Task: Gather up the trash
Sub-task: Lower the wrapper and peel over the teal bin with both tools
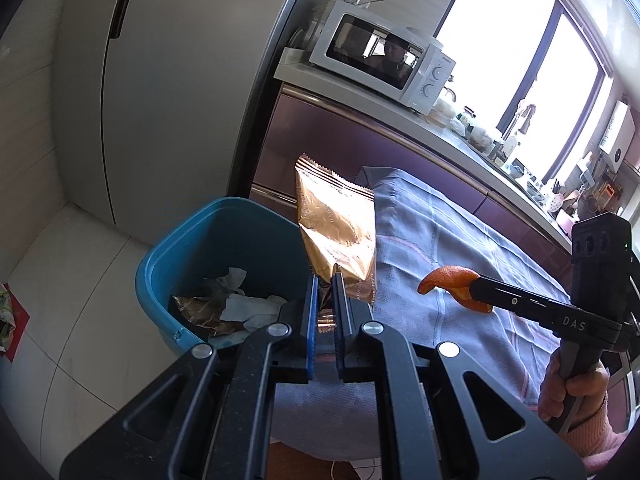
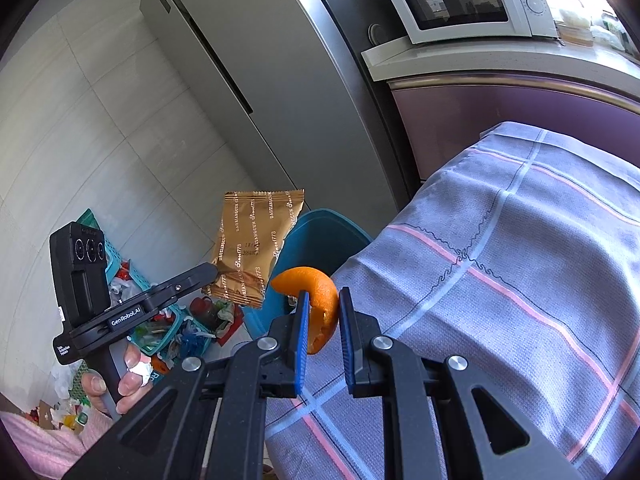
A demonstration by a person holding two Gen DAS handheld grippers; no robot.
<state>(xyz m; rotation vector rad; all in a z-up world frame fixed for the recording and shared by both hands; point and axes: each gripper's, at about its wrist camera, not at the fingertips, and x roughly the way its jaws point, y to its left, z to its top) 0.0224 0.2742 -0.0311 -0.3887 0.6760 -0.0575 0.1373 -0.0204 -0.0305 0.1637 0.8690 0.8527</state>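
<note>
Left gripper (image 1: 325,280) pinches the wrapper (image 1: 338,228), right gripper (image 2: 323,308) clamps the peel (image 2: 316,292); either could miss the bin (image 1: 208,232) at ten o'clock.

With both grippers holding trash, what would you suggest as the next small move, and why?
Probably shift the left gripper leftward until the gold wrapper hangs over the blue bin, then open it. The wrapper is clamped beside the bin's rim, not squarely above it, and the orange peel sits further off, by the table edge.
</note>
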